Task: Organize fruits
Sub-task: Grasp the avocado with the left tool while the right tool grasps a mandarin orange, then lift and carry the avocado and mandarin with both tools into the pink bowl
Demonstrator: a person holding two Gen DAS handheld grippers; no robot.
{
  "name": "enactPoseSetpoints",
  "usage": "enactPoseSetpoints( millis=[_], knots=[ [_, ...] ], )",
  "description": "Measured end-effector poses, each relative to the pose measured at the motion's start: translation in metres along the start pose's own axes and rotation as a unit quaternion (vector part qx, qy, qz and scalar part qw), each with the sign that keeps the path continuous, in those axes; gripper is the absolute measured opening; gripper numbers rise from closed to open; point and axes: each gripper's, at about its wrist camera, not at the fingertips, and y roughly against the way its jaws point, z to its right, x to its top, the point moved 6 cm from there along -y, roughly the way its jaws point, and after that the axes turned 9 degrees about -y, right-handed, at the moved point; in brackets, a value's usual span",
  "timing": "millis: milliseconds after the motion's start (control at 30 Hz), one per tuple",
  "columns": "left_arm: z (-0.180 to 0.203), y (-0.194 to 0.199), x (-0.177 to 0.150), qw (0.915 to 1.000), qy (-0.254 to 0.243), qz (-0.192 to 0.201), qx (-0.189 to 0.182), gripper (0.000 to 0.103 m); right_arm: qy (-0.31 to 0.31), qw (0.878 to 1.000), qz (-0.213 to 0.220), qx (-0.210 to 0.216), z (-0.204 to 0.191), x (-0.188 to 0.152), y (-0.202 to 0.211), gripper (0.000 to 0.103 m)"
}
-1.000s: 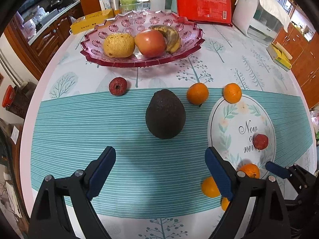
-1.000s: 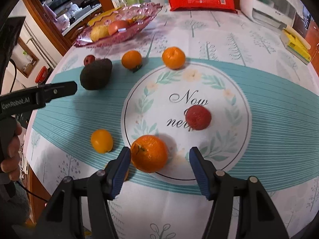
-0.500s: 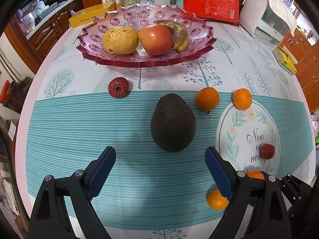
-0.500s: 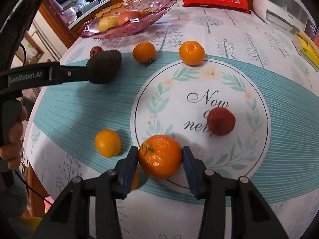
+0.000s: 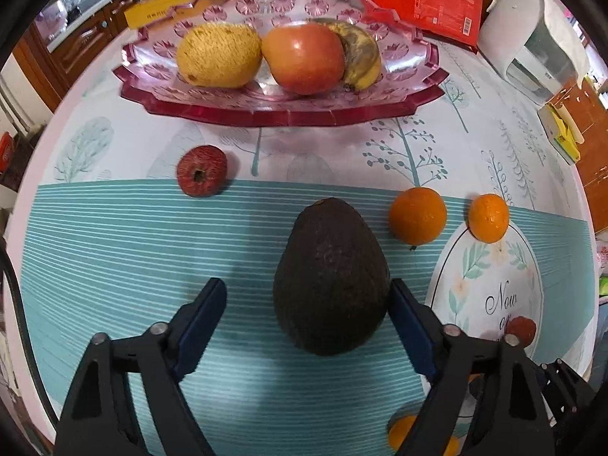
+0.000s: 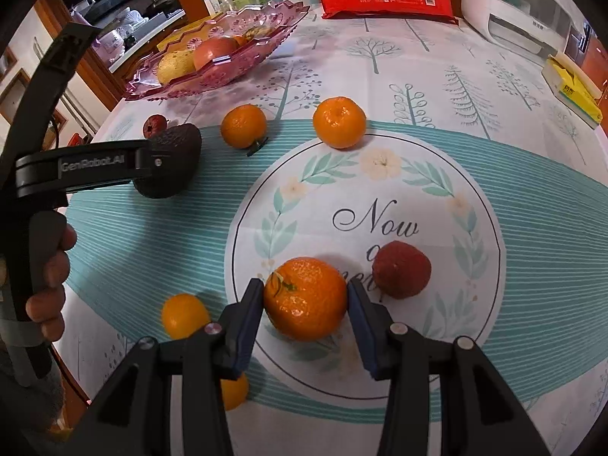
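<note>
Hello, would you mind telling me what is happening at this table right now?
A person holding a gripper in each hand is sorting fruit. The right gripper is shut on a mandarin on the tablecloth's round print. The left gripper straddles the avocado; its jaws have just been closing, one pad touching, the other still apart. The pink glass fruit bowl already holds a pear, an apple and a banana; other mandarins and lychees remain loose.

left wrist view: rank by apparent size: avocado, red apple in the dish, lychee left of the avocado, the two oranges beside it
1. avocado, though it is nearest the camera
2. red apple
3. left orange
4. lychee and right orange, too alike to rank
</note>
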Motion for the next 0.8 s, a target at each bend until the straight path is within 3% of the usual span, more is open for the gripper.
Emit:
enactPoseSetpoints(
  millis=[200,333,533,800],
  knots=[
    [0.008,-0.011,0.002,0.9994,0.002,-0.002,-0.034,0.056,-0.003,1.000,0.006,-0.001,-0.002,0.007,-0.002,0.045],
    [0.014,-0.011,0.003,0.9997,-0.021,0.005,-0.013,0.056,-0.004,1.000,0.009,-0.002,-0.003,0.009,-0.003,0.045],
    [0.009,-0.005,-0.006,0.9996,-0.018,-0.003,-0.020,0.055,-0.006,1.000,0.015,0.002,-0.005,0.013,0.000,0.044],
    [0.009,0.041,-0.018,0.9983,-0.055,0.010,-0.017,0.055,0.010,0.999,0.042,0.018,-0.020,0.030,0.027,0.044]
  ],
)
